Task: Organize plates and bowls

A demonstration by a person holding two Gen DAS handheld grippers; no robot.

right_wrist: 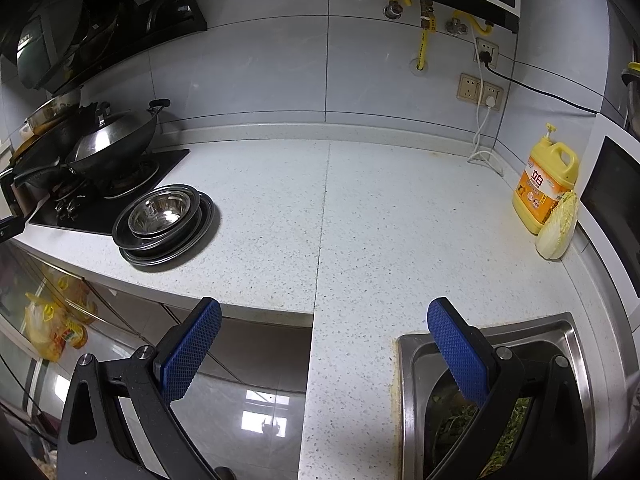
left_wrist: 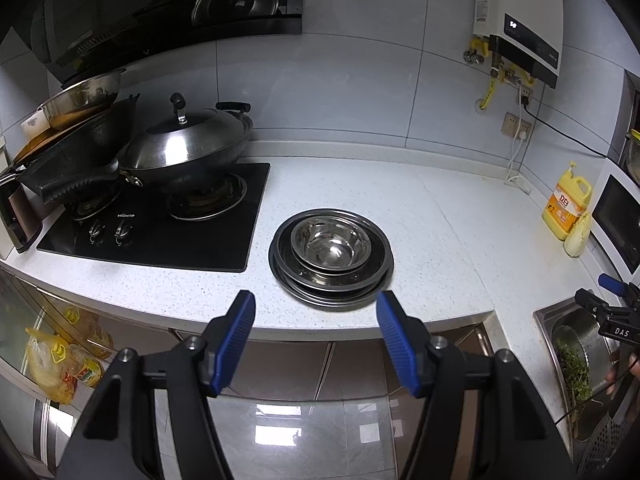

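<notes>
A stack of steel plates (left_wrist: 288, 284) sits on the white speckled counter (left_wrist: 440, 220), with steel bowls (left_wrist: 330, 246) nested on top. My left gripper (left_wrist: 316, 312) hangs open just in front of the stack, off the counter's front edge, nothing between its blue pads. In the right wrist view the same plate stack (right_wrist: 200, 228) with the bowls (right_wrist: 162, 212) lies far to the left. My right gripper (right_wrist: 324, 324) is open and empty over the counter's front edge beside the sink (right_wrist: 576, 344). It also shows at the right edge of the left wrist view as the right gripper (left_wrist: 616, 296).
A black gas hob (left_wrist: 160, 232) with a lidded wok (left_wrist: 188, 148) and a pan stands left of the stack. A yellow detergent jug (right_wrist: 546, 184) and a cabbage (right_wrist: 558, 228) are at the right, by a microwave (right_wrist: 612, 208). The sink holds a strainer with greens (left_wrist: 576, 368).
</notes>
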